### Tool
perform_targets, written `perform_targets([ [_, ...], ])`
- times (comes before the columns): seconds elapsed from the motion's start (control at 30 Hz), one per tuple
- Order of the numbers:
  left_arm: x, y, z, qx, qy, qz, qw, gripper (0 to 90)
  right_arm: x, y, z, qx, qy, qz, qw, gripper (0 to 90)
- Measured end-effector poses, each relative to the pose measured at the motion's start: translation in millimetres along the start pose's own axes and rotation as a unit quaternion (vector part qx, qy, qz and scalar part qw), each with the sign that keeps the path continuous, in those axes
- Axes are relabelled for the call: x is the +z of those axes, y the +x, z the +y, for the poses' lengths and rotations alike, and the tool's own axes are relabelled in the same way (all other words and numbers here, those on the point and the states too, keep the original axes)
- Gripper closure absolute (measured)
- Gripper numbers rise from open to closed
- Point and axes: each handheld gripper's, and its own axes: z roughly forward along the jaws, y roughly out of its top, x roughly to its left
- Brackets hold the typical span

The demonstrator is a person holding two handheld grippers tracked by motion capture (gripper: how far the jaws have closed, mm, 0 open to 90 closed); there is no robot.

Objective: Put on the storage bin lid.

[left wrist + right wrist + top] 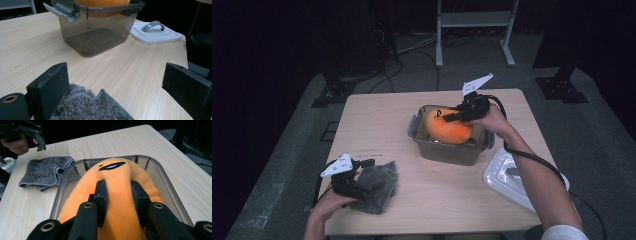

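The right gripper [119,195] was clamped on an orange plush toy [448,129], its fingers [101,195] pinching a ridge of the soft fabric along the toy's back. The toy sat in the mouth of a smoky translucent plastic container [449,150] that stood right of centre on the bench [377,115], nearer the far edge. It bulged above the rim, and whether it rested on the floor of the container could not be told. The white lid [507,177] with its grey handle lay beside the container at the bench's right edge, partly overhanging it.

The left gripper [362,175] hovered at the near left corner over a crumpled grey knitted cloth [379,185], its fingers [50,82] wide apart with a fold of the cloth just inside one of them, nothing gripped.

The risks, as I judged them: the pinch took only a fold of plush, so the fabric could slip free if the toy was pulled or pushed hard. The toy looked a tight fit, so forcing it could drag or tip the unheld container. The lid, hanging past the edge, could be knocked off by the right forearm above it.
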Motion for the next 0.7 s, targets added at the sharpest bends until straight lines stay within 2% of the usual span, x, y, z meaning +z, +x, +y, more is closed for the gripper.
perform_targets([
  [0.7,1.0,-0.1,-0.3,0.0,0.002,-0.003,1.0,6.0,17.7,-2.9,-6.3,0.004,0.029,-0.001,0.9996,69.8],
])
